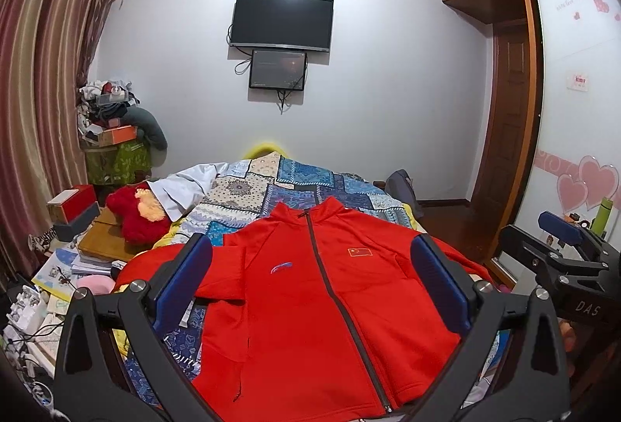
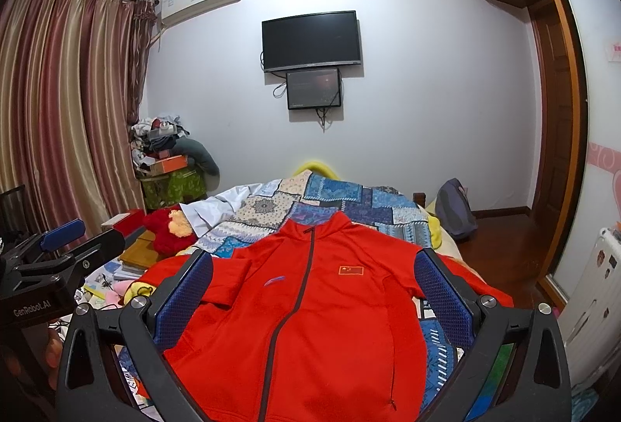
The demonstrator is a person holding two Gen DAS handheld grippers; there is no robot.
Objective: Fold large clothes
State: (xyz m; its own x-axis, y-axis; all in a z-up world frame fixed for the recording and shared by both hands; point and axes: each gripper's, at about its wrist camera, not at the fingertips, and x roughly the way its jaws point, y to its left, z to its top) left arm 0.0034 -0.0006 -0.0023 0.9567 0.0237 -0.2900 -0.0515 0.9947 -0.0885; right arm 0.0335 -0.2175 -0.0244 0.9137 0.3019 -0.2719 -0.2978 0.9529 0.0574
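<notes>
Fingers (image 1: pixel 182 282) spread wide, red jacket (image 1: pixel 310 305) flat beyond, untouched

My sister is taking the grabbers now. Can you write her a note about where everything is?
Left gripper: open, holding nothing, above the jacket.
Right gripper: open, holding nothing, beside the left one.
The red jacket lies front up and zipped on the patchwork quilt, collar toward the far wall. One sleeve looks tucked across the chest on the logo side; the other sleeve lies spread out.
Done: jacket laid out.
Left: nearly all the folding.
</notes>
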